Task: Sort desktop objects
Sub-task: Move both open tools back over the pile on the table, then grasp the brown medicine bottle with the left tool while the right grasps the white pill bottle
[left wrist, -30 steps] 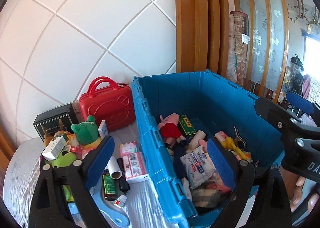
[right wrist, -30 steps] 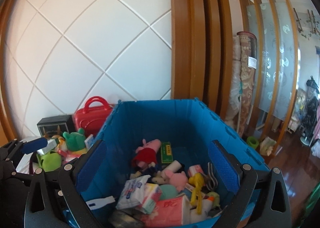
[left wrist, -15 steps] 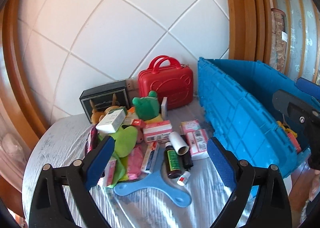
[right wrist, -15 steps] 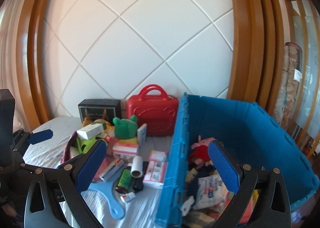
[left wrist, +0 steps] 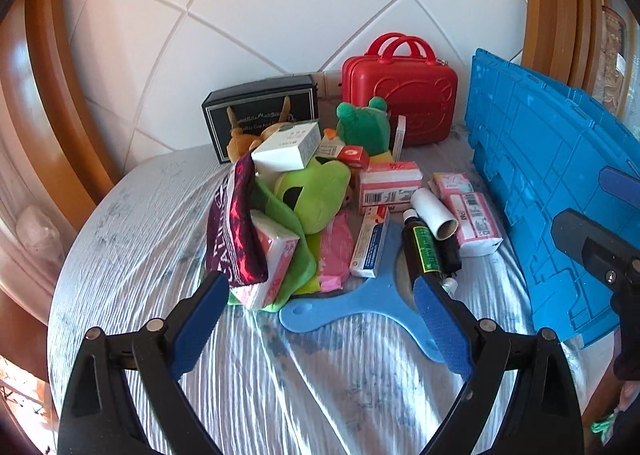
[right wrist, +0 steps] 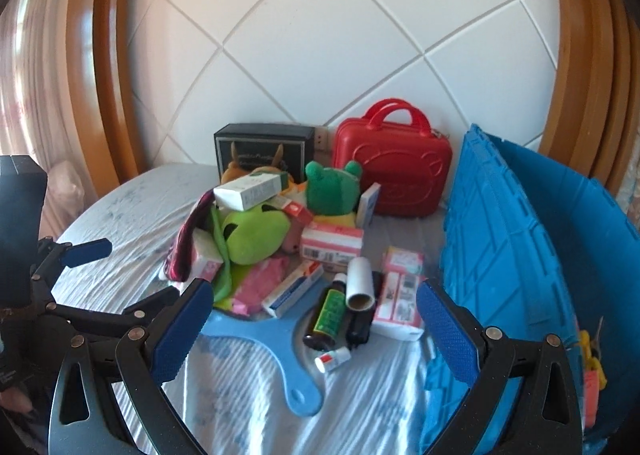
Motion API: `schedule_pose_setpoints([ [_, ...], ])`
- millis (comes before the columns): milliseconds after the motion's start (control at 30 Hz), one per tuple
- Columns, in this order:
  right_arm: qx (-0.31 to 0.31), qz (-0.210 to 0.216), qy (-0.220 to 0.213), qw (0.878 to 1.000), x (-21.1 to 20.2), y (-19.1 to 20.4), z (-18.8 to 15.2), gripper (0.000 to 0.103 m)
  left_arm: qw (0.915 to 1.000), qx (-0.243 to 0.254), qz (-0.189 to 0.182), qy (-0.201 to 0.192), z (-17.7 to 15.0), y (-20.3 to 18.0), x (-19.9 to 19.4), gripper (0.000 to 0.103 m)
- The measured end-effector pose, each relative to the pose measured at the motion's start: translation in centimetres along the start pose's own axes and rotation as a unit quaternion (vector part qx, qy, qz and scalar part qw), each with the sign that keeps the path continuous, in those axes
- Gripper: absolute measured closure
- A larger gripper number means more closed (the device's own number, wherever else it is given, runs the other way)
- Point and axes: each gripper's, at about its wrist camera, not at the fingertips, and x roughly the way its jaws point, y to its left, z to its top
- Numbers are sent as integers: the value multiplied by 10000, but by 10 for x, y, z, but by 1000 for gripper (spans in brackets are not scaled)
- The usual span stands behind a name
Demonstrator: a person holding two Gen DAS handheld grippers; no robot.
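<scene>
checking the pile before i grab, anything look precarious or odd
Yes: a white box sits tilted on top of the plush toys, unsupported at one end, so it could slide. The rest is a loose jumble.

brown plush toy [left wrist: 244, 141]: mostly hidden behind the white box [left wrist: 286, 146]
blue bin [right wrist: 520, 255]: interior largely cut off at the right edge
box labels: print too small to read

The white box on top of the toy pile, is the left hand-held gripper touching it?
Apart. The left wrist view shows the open left hand-held gripper low, the white box far beyond.
</scene>
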Motion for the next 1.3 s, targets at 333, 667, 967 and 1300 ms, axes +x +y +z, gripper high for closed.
schedule_pose_setpoints([
  [333,177,-84,786,9967,55,-3,-28,0,9979,-48,-148,622,-17,6,49,8],
  [667,469,-296,1634,9850,113,-16,-72,0,9921,124,-348,1197,-34,0,103,8],
  [967,954,-720,2040,9716,151,-30,-109,0,9859,326,-651,1509,-42,-12,159,8],
  [1300,1891,-1184,2140,9510,161,-57,-152,7,9754,968,-1380,1423,-1,-76,216,8],
])
